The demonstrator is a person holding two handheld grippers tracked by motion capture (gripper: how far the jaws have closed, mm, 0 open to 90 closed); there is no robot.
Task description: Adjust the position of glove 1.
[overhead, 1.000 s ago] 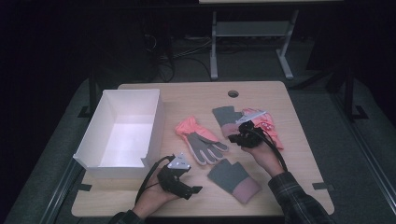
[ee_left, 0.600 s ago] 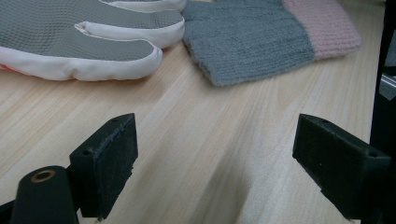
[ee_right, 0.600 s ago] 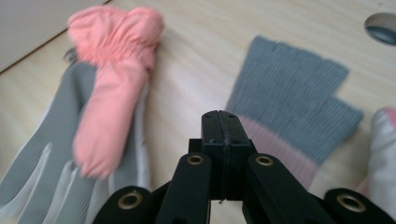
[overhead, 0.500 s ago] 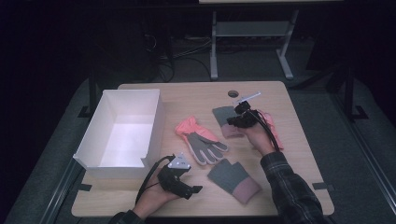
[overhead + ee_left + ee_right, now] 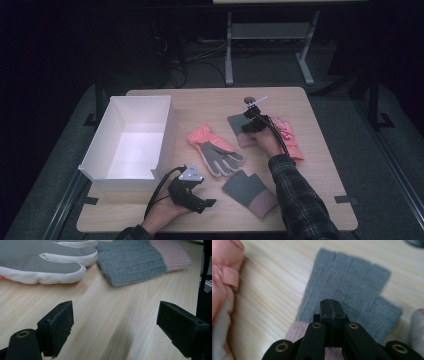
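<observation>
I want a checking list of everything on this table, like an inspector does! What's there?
Surface: light wooden table, with a dark round hole near its far edge.
Job's things: white open box, nothing seen inside; grey knit glove with pink cuff near the front; a second grey knit glove under the right claw; coral work glove with grey palm; pink glove beside the right hand.
Clutter: nothing seen.
Grippers: left claw open, low over bare wood; right claw shut, over the second grey glove.
Cables: black cable loops from the left claw.
Surroundings: dark floor, metal table legs behind.
</observation>
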